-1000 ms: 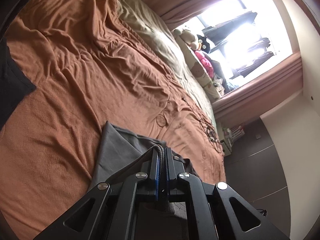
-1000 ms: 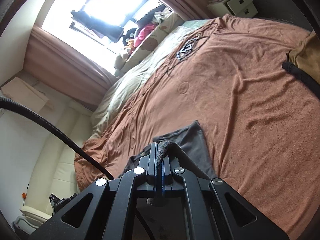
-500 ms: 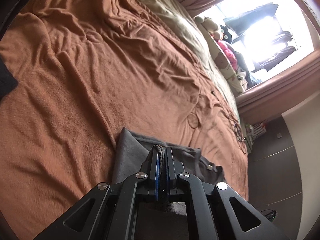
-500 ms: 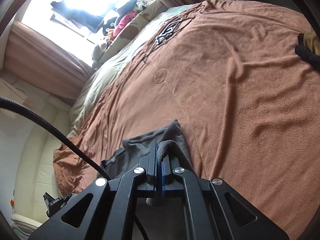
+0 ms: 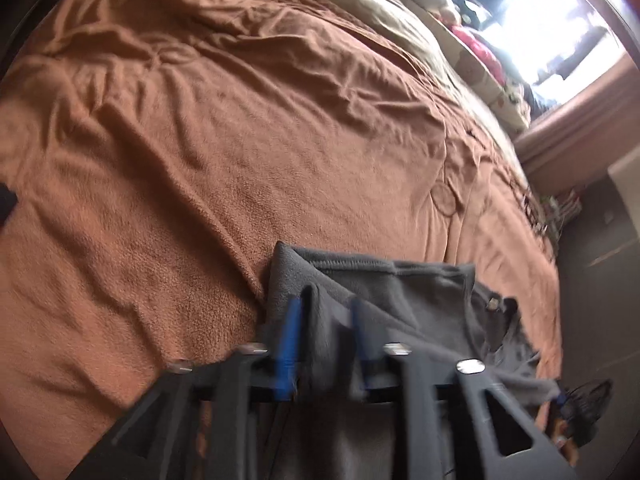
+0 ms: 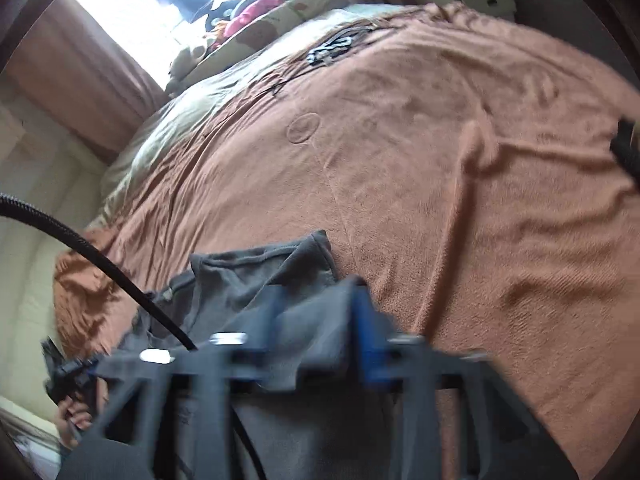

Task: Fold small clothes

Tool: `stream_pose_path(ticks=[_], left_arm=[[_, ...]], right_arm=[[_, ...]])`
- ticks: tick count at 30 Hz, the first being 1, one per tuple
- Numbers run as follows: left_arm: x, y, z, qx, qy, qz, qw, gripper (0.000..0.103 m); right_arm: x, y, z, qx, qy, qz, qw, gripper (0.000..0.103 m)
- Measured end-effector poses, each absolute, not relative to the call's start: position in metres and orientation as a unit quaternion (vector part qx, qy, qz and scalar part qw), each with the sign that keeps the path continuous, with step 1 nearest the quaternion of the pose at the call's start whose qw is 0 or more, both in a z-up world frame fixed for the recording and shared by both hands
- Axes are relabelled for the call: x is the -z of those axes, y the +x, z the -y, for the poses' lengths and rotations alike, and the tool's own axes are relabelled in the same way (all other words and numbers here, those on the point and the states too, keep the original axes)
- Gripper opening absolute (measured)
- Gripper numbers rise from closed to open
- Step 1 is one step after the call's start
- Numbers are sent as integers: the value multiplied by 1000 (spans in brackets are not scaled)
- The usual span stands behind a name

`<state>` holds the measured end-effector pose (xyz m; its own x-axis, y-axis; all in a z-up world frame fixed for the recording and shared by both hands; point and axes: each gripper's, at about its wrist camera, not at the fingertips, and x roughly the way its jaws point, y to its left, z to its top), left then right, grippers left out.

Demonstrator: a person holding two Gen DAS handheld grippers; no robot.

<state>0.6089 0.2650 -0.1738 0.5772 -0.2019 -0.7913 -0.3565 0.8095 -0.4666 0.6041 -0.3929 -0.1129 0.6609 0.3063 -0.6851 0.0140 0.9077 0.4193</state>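
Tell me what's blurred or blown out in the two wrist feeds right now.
Left wrist view: left gripper smeared as its jaws open, grey garment between them, window blown out. Right wrist view: right gripper equally smeared while opening, brown blanket soft, window glaring.

No legible text or labels

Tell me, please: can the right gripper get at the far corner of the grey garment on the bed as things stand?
Probably yes. The right gripper, jaws opening, hovers over the grey garment, whose far corner lies just ahead on the brown blanket with nothing between.
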Motion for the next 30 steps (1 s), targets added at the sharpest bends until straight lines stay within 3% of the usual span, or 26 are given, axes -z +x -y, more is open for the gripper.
stream_pose_path(ticks=[2,3,9,19,30], left_arm=[[165,604,-258,-45,-271,-458,846,70],[160,601,-254,-44,-250,-460,851,71],[159,596,-232,-37,-151,-510,846,71],[188,589,-193,-33,12,-576,817,71],[200,630,-189,-54,77,-561,823,80]], right_arm=[[103,596,382,-93,160,-409,894,81],[103,594,379,-95,146,-415,893,81],[109,579,349,-100,35,-466,878,81],[129,585,335,-57,-49,-514,854,81],[153,636,317,-13,-106,-513,852,81]])
